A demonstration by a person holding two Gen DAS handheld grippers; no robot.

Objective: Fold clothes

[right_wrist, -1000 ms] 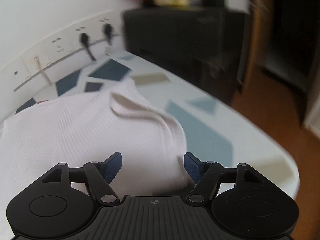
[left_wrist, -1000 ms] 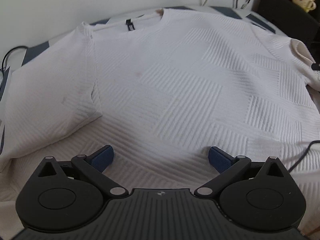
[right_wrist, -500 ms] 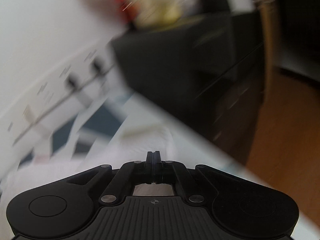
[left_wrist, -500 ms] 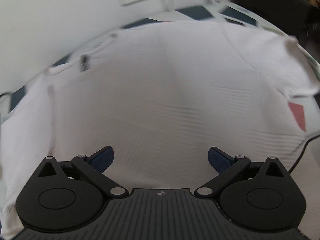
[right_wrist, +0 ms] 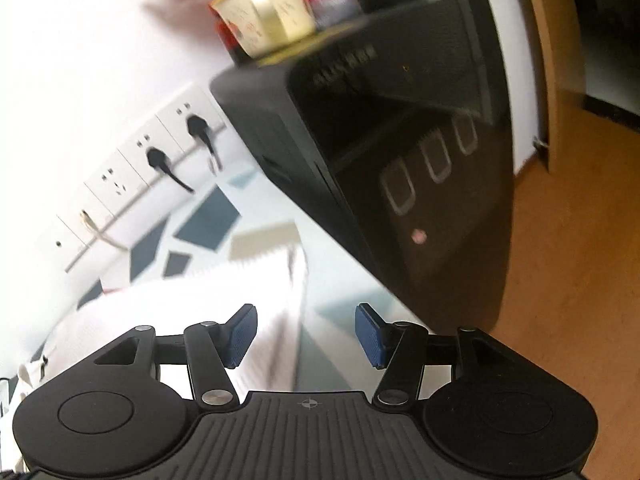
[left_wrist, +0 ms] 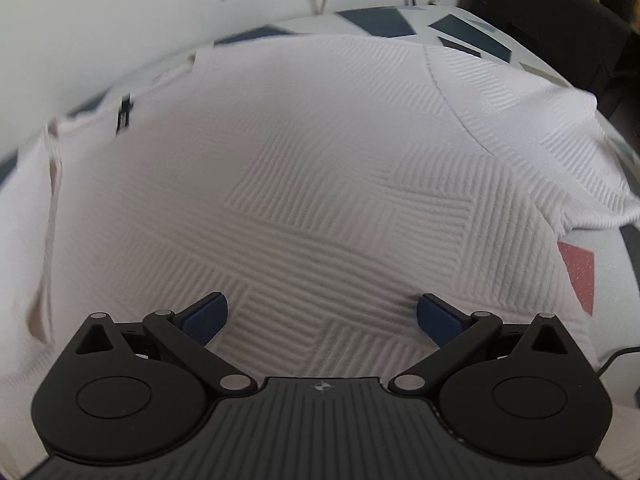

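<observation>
hanging over sleeve edge (right_wrist: pixel 294 280) — jaws wide

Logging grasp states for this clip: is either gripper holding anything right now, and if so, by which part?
Nothing is held. The left gripper is open above the white shirt; the right gripper is open too, with the shirt's sleeve edge loose between its fingers.

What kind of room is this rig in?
Probably a home room: a white shirt spread on a patterned table, wall sockets behind it, a wooden floor and a black cabinet alongside.
</observation>
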